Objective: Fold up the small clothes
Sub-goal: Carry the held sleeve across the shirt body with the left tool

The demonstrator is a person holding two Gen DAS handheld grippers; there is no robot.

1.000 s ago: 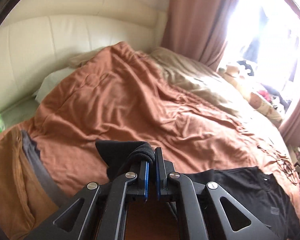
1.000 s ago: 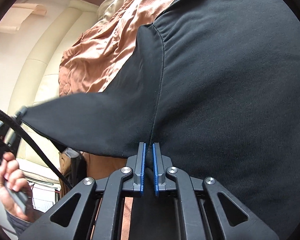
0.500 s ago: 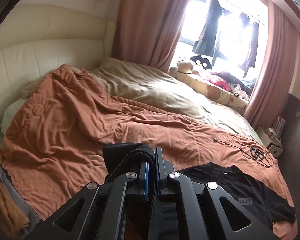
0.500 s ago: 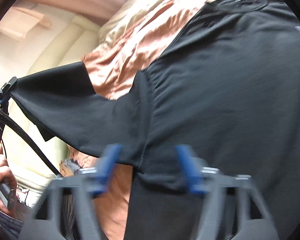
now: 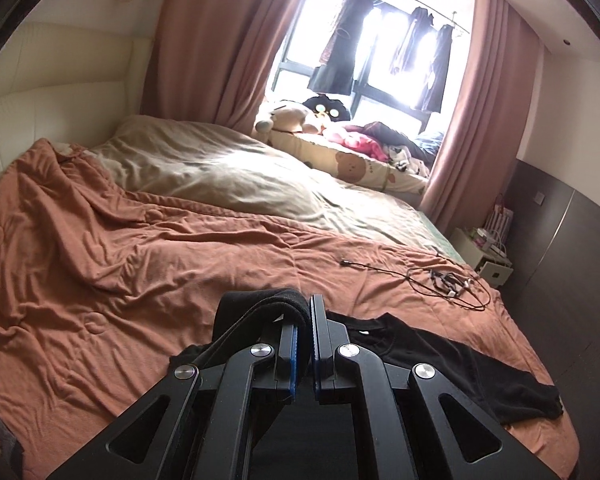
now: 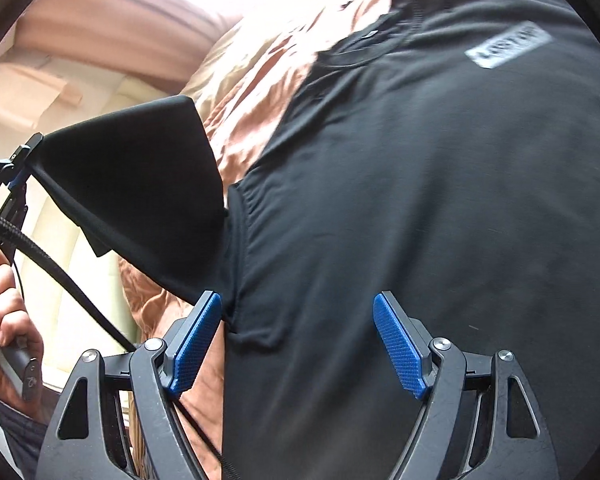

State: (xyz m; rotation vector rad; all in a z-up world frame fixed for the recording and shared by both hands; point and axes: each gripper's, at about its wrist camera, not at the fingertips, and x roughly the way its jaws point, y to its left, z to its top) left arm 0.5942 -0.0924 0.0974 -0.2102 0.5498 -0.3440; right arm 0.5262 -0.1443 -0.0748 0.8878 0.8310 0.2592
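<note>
A black T-shirt [image 6: 440, 200] with a small grey chest label lies front up on the rust-orange duvet [image 5: 100, 264]. It also shows in the left wrist view [image 5: 460, 360]. My left gripper [image 5: 304, 320] is shut on the shirt's sleeve [image 5: 256, 304] and holds it lifted off the bed; in the right wrist view that sleeve [image 6: 140, 184] stretches up to the left gripper [image 6: 16, 168] at the far left. My right gripper [image 6: 298, 336] is open just above the shirt near the armpit seam, holding nothing.
A tangle of black cables [image 5: 440, 280] lies on the duvet beyond the shirt. A beige blanket [image 5: 220, 168] covers the bed's far side. Plush toys [image 5: 300, 116] sit by the window. A white nightstand [image 5: 484, 252] stands at the right.
My right gripper has opened and let go of the shirt at the armpit seam. My left gripper has swung right and lifted the sleeve; the collar and label have come into the right view.
</note>
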